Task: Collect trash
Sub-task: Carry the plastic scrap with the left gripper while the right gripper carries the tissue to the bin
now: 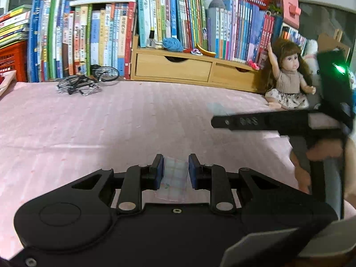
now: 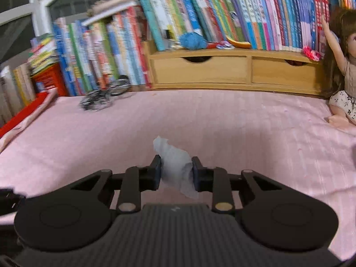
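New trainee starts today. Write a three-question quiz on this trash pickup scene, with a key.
1. True or false: the right gripper is closed on a crumpled tissue.
2. What does the left gripper hold? A) a checked wrapper B) a spoon C) a book
3. Fill in: a ____ sits at the right end of the pink cloth, against the books.

Key: 1 true; 2 A, the checked wrapper; 3 doll.

Open pink cloth (image 2: 222, 120) ahead; doll (image 2: 340, 66) right, toy bicycle (image 2: 104, 98) far-left.
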